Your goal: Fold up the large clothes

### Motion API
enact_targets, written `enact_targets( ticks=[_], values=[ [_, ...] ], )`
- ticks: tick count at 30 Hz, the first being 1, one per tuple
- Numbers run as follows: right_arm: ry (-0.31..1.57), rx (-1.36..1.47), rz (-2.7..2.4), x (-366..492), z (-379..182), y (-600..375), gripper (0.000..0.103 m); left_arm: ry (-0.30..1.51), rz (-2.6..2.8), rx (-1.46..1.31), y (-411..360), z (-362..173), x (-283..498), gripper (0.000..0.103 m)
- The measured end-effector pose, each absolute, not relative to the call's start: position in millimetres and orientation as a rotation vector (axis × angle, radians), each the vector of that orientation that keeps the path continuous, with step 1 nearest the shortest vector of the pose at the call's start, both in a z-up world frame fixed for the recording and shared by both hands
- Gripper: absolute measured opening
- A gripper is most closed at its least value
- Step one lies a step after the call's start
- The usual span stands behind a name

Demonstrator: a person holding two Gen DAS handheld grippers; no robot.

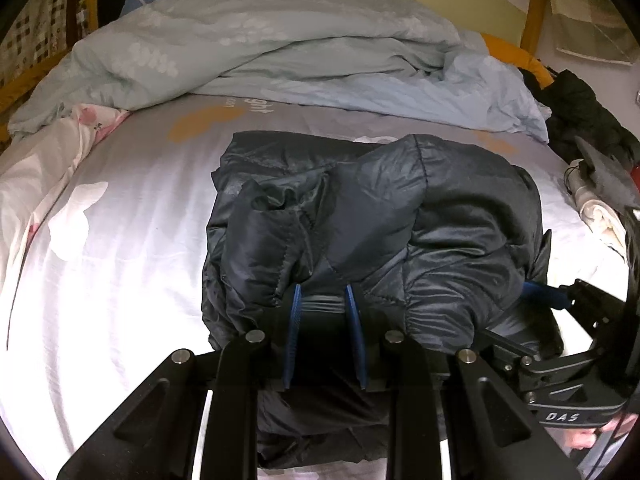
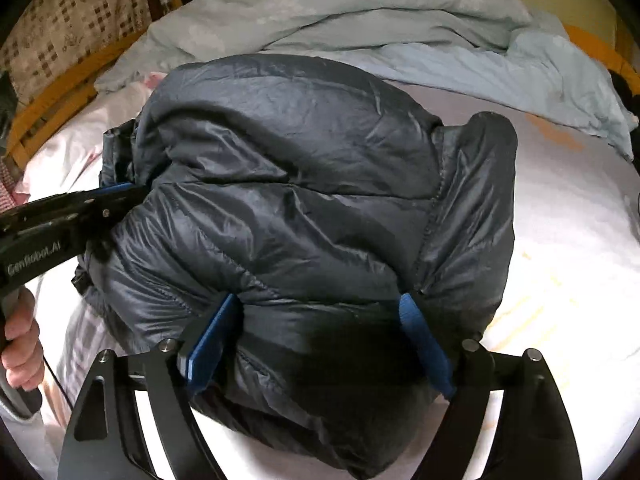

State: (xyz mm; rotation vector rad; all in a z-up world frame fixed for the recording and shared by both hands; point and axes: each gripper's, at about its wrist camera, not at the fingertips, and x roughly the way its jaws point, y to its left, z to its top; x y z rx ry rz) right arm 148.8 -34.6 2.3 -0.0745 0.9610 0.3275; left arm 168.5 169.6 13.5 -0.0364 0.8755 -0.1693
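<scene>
On the bed [image 1: 120, 240], the dark puffer jacket [image 1: 360, 220] already sits as a compact folded bundle. The left hand-held gripper [image 1: 323, 296] pinches a fold at its near edge; the right hand-held gripper [image 2: 320, 316] stands wide, straddling the bulk without clamping. Likely only tidying and release remain.

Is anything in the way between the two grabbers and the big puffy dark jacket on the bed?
No, nothing visible. The left gripper is pinching a fold of the puffy jacket, and the right gripper has its fingers spread wide around the jacket's near edge. The rumpled quilt lies farther back on the bed.
</scene>
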Motion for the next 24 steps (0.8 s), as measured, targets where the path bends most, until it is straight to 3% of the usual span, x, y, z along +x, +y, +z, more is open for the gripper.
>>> enact_targets(
  ticks=[3,10,18,19,20,22,24],
  values=[
    [1.017,-0.014,0.327,149.5,24.5,-42.2,0.082,0.878,-0.177,-0.058,173.2,15.3,167.4,0.024],
    [0.876,0.066,0.428,154.3,102.6,-44.3,0.075,0.87,-0.196,-0.091,178.1,18.3,167.3,0.023],
    [1.105,0.07,0.394,228.8,64.1,0.2,0.071,0.803,-0.136,-0.08,188.6,37.8,159.5,0.023],
    [1.117,0.072,0.393,232.6,58.7,4.3,0.071,0.763,-0.089,-0.05,187.7,44.6,155.4,0.029],
    [1.127,0.073,0.396,236.3,52.7,7.2,0.071,0.726,-0.071,-0.041,188.5,51.0,151.5,0.047],
    [1.132,0.053,0.39,240.9,45.7,12.3,0.074,0.668,-0.03,-0.027,193.7,60.3,146.5,0.07],
    [1.129,0.029,0.385,241.0,42.6,16.6,0.074,0.696,0.005,-0.005,200.5,57.3,151.8,0.07]
  ],
)
